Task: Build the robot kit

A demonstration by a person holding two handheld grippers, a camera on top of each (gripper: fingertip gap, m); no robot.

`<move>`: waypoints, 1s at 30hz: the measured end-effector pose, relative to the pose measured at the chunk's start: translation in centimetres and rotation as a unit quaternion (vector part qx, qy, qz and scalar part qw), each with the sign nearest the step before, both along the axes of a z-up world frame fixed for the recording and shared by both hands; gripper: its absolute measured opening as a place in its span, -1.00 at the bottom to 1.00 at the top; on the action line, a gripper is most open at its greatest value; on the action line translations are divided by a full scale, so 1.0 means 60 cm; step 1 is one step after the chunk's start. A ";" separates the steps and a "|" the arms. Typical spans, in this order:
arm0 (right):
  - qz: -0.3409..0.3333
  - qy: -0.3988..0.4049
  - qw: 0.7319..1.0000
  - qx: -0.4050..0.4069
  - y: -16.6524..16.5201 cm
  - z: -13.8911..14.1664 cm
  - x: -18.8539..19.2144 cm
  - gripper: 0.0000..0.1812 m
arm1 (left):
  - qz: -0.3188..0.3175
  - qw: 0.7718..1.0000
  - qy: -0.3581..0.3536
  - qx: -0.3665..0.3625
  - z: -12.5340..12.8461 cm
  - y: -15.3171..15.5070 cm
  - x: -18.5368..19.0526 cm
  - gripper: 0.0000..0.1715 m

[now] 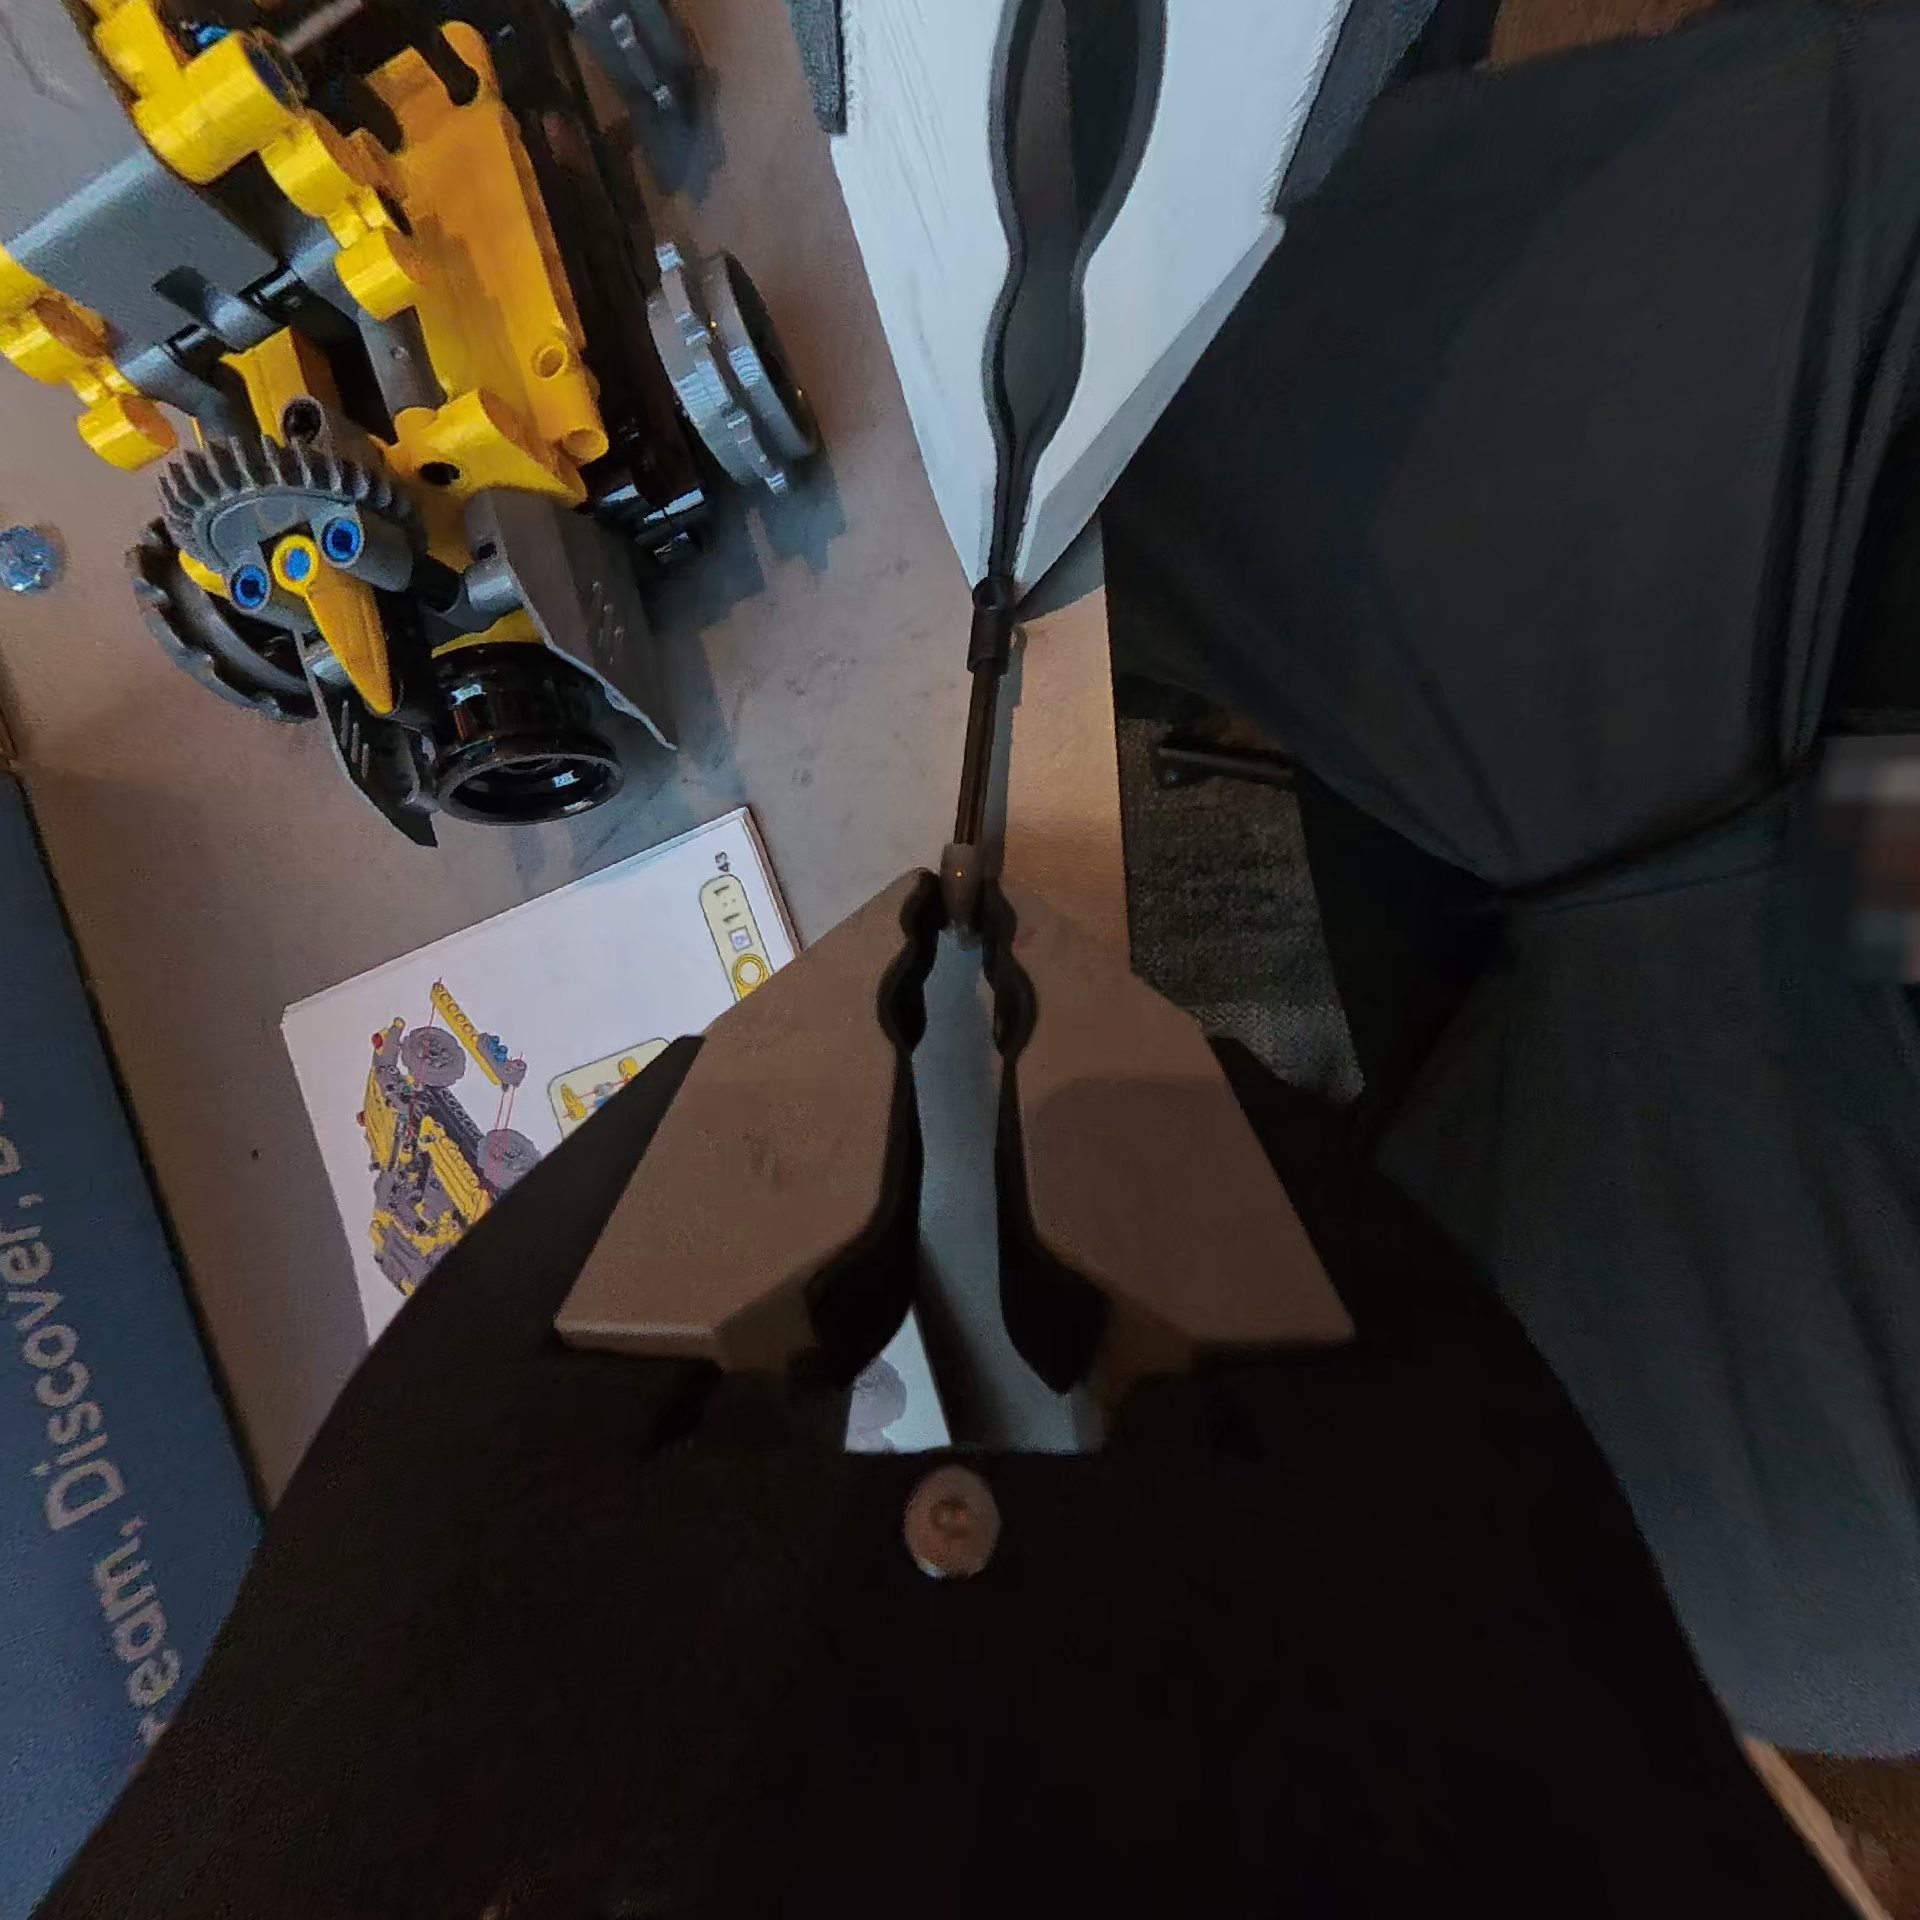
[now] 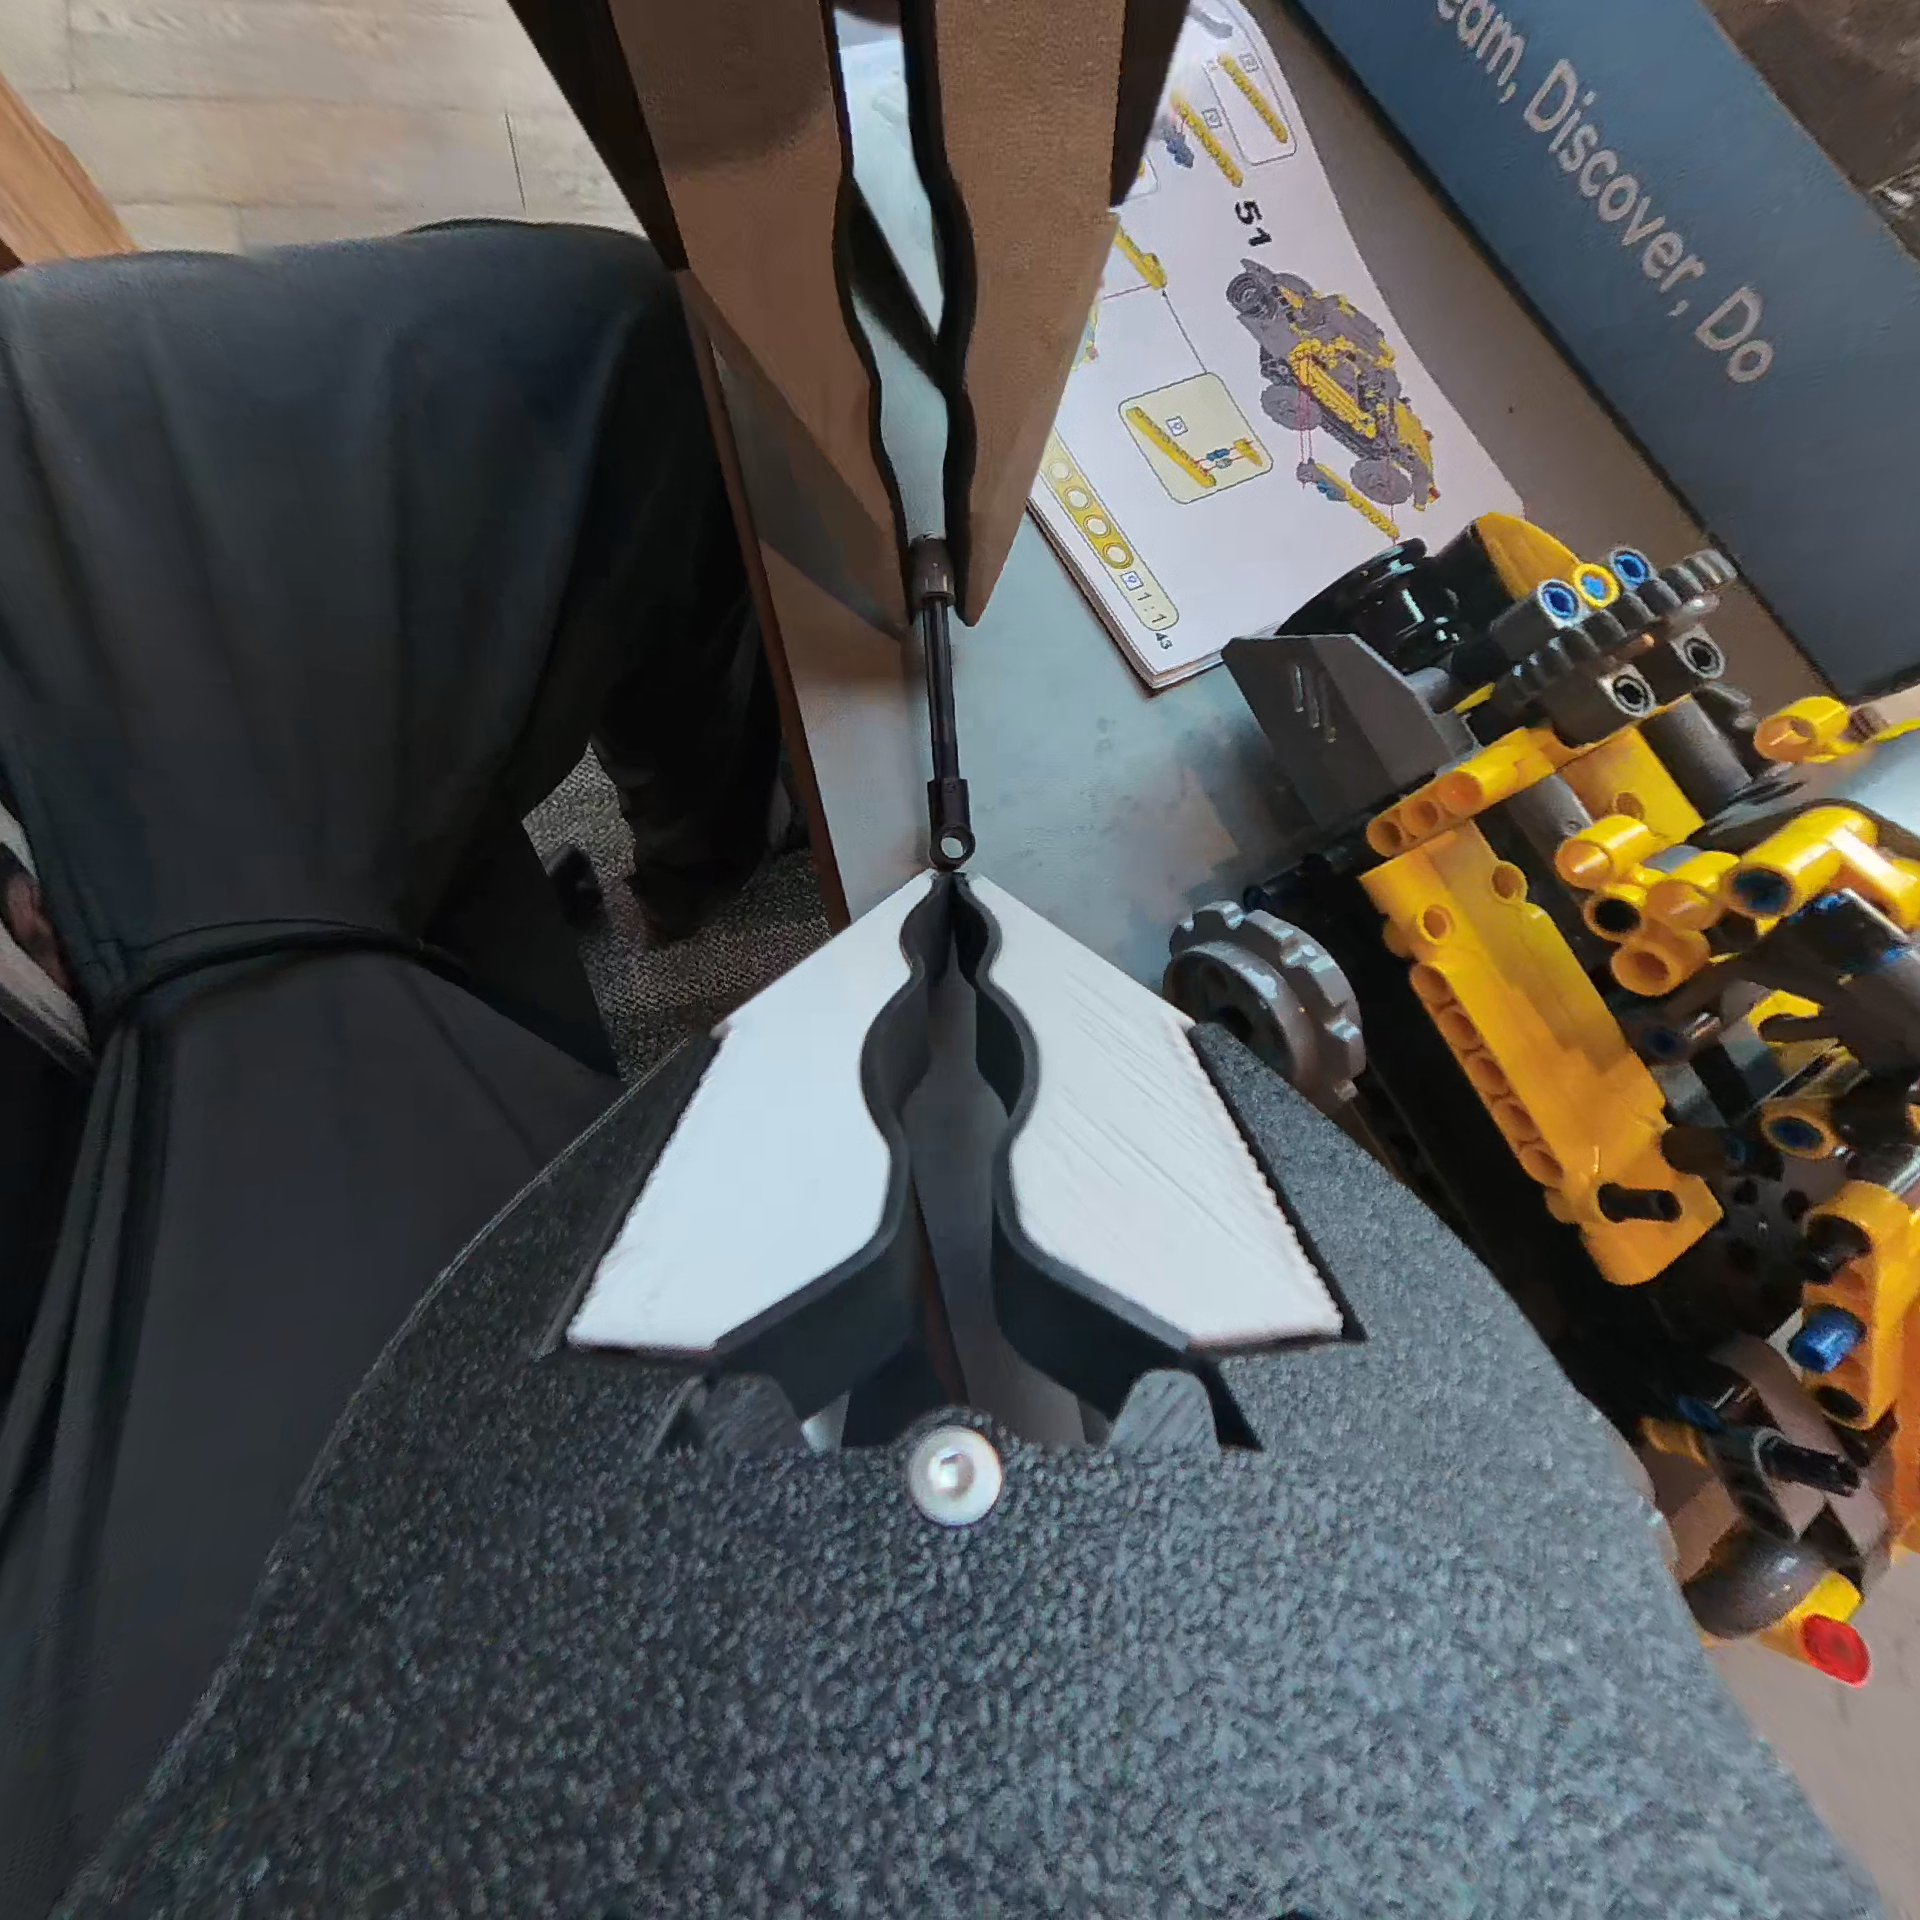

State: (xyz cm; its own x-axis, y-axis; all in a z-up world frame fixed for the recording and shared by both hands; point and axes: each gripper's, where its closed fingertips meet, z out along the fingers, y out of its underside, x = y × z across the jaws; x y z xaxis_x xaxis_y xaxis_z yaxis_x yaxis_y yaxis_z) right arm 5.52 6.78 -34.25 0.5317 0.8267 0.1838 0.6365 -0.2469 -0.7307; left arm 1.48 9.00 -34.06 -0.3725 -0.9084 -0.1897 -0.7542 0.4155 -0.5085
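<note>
My left claw [image 1: 961,904], the tan one, is pinched together on one end of a thin black rod [image 1: 977,738]; a small grey piece sits on that end right at the tips. My right claw [image 2: 948,883], the white one, is closed too, its tips meeting at the rod's [image 2: 943,717] ringed end. I cannot tell whether they grip the ring or only touch it. The rod spans between the two claws, held in the air over the near edge of the surface [image 1: 852,665].

In the left view the right claw [image 1: 1003,582] comes in from 12 o'clock, and the yellow model [image 1: 416,343] lies at 10 o'clock, a black wheel hub [image 1: 525,743] on the end nearest me. A small blue piece [image 1: 26,561] lies by itself at 9 o'clock; the right view does not show it.

In the right view the left claw [image 2: 940,561] hangs in from 12 o'clock and the model [image 2: 1538,1039] fills 3 o'clock, a red stud [image 2: 1834,1647] low on its end. Only here can I see the ring.

A booklet [image 1: 540,1039] lies open at 8 o'clock in the left view, partly hidden by my claw, and at 1 o'clock in the right [image 2: 1268,343]. A dark blue box [image 2: 1621,260] lies beyond it. Dark cloth [image 2: 312,623] covers the 9 o'clock side.
</note>
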 end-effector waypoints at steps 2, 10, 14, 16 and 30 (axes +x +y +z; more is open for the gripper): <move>0.002 -0.013 1.000 -0.003 0.000 -0.001 0.000 -1.00 | -0.005 1.000 0.012 0.006 -0.001 0.001 0.001 -0.95; 0.008 -0.050 0.998 -0.028 0.000 -0.002 0.000 -1.00 | -0.019 0.999 0.026 -0.012 -0.002 -0.012 -0.003 -0.95; 0.025 -0.080 0.996 -0.024 0.001 -0.002 -0.001 -1.00 | -0.018 0.999 0.035 -0.018 -0.002 -0.011 -0.004 -0.95; 0.030 -0.081 0.996 -0.027 0.001 -0.002 -0.001 -1.00 | -0.020 0.999 0.038 -0.021 -0.002 -0.011 -0.004 -0.95; 0.053 -0.112 0.991 -0.043 0.000 -0.003 -0.002 -1.00 | -0.026 0.998 0.045 -0.040 -0.003 -0.013 -0.003 -0.96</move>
State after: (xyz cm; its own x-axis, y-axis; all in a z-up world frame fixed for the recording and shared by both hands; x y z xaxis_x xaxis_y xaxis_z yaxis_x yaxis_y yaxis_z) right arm 5.42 6.77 -34.45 0.3956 0.8934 0.2130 0.8057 -0.2263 -0.5475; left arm 1.27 8.20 -34.27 -0.4322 -0.8982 -0.0805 -0.7763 0.4160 -0.4737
